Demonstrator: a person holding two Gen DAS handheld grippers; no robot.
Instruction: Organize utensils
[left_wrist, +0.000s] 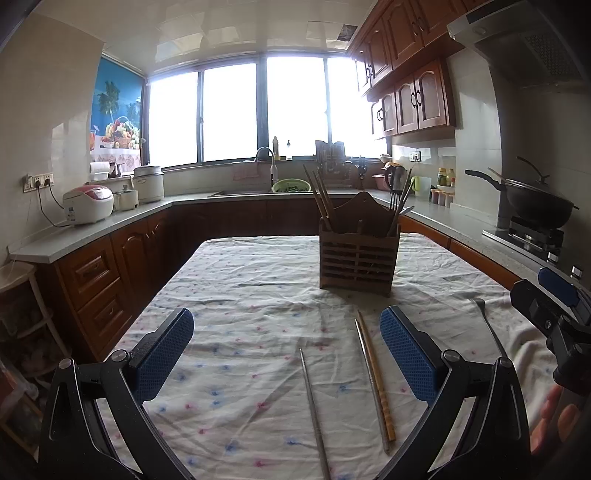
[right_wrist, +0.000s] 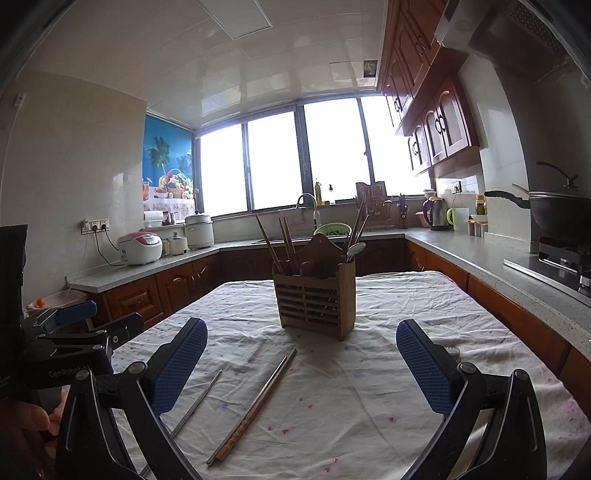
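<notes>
A wooden utensil holder (left_wrist: 358, 254) stands on the cloth-covered table (left_wrist: 240, 295), with chopsticks, a fork and a spoon in it; it also shows in the right wrist view (right_wrist: 316, 301). A metal chopstick (left_wrist: 314, 410) lies alone on the cloth. A wooden chopstick (left_wrist: 376, 376) lies beside another metal one. A fork (left_wrist: 487, 325) lies to the right. My left gripper (left_wrist: 286, 358) is open and empty above the loose chopsticks. My right gripper (right_wrist: 301, 365) is open and empty, with the chopstick pair (right_wrist: 255, 406) and single metal chopstick (right_wrist: 195, 402) below it.
Kitchen counters (left_wrist: 110, 225) wrap around the table, with rice cookers (left_wrist: 88, 203), a sink (left_wrist: 240, 192), a kettle (right_wrist: 436, 214) and a wok on the stove (left_wrist: 535, 203). The other gripper shows at each view's edge (left_wrist: 546, 306) (right_wrist: 74, 332).
</notes>
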